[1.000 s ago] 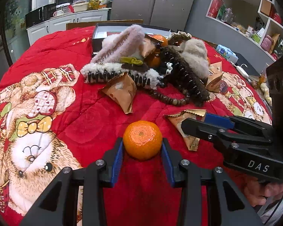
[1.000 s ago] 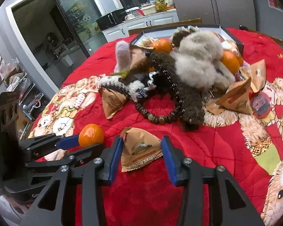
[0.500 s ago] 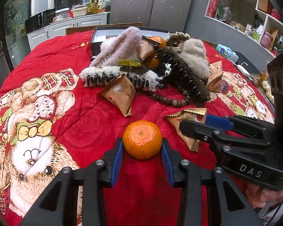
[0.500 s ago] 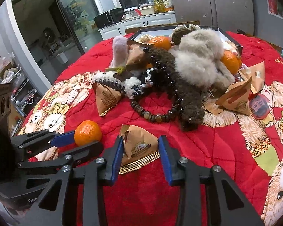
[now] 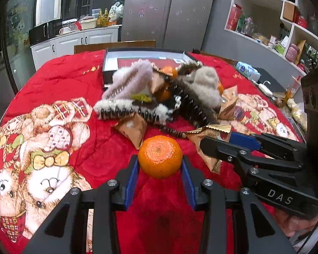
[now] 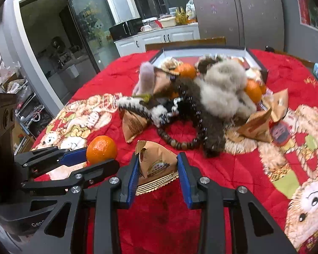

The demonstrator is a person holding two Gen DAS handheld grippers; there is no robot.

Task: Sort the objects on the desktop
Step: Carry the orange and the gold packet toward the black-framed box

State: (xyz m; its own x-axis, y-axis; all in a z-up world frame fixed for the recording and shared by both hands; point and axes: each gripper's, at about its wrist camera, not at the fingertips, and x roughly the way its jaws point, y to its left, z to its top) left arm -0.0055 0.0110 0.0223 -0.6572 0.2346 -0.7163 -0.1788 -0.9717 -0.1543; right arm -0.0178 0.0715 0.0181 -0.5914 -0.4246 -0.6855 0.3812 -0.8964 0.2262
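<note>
My left gripper point(image 5: 160, 169) is shut on an orange tangerine point(image 5: 160, 159) and holds it off the red cloth; both show in the right wrist view, gripper point(image 6: 95, 158), tangerine point(image 6: 101, 149). My right gripper point(image 6: 156, 169) is shut on a brown triangular snack packet point(image 6: 156, 160) with a gold crimped edge, lifted a little; in the left wrist view the gripper point(image 5: 218, 141) and packet point(image 5: 209, 131) are at right.
A pile of furry hair claws point(image 6: 218, 89), bead bracelet point(image 6: 180, 144), more packets point(image 6: 133, 124) and tangerines point(image 6: 252, 89) lies ahead. A dark open box point(image 5: 146, 57) stands behind it. The red cartoon-print cloth point(image 5: 53, 127) covers the table.
Both grippers have risen with their loads. The right jaws closed tighter on the packet and lifted it; the tangerine stays gripped in the left.
</note>
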